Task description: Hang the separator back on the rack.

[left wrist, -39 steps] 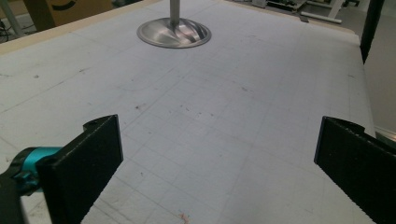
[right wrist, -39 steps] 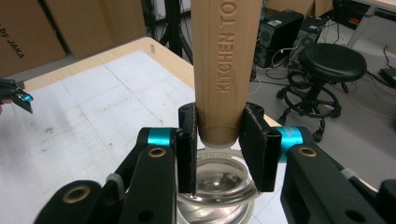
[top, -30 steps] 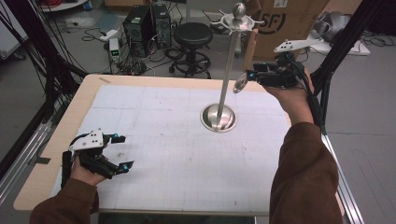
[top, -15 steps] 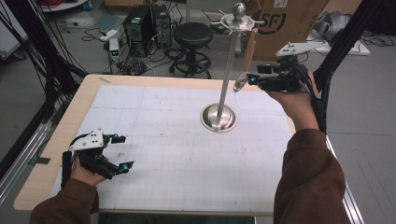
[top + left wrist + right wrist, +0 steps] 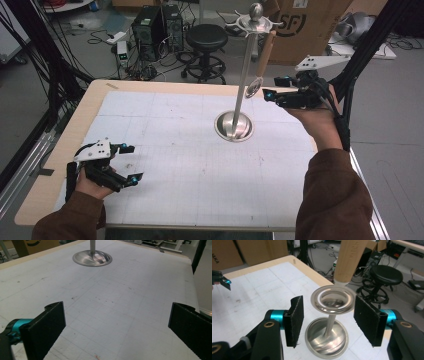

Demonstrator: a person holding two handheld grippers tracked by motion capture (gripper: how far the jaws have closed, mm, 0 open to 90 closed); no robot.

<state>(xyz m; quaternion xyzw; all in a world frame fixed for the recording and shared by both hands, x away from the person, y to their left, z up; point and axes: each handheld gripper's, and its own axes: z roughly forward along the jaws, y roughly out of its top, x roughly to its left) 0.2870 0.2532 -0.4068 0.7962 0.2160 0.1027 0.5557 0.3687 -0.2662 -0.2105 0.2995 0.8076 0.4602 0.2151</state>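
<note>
I find the utensil [image 5: 262, 62], a wooden-handled piece with a round, shiny metal head, hanging from the top ring of the metal stand [image 5: 243, 80]. Its handle slopes down from the ring and the head [image 5: 332, 300] hangs beside the stand's pole, well above the base. I cannot tell from these pictures whether the head is a spoon bowl or a strainer ring.

In the right gripper view the head sits between the two black pads [image 5: 296, 320], with a clear gap on each side; neither pad touches it. The right gripper [image 5: 276, 88] is held level, off the worktop, at the height of the head, and its jaws have just been opening. They stand apart and hold nothing.

The stand's round dished base [image 5: 233, 126] rests on the white gridded mat [image 5: 190, 160] that covers the wooden worktop [image 5: 87, 107], towards the far right part of it.

The left gripper [image 5: 131, 164] is low over the near left corner of the mat, well apart from the stand. Its jaws are spread wide with only bare mat between them; the left gripper view confirms this, with the stand's base [image 5: 92, 258] far ahead.

Beyond the worktop I note a black stool [image 5: 206, 40], computer towers [image 5: 157, 25] with loose cables on the floor, and a cardboard box [image 5: 305, 25].
</note>
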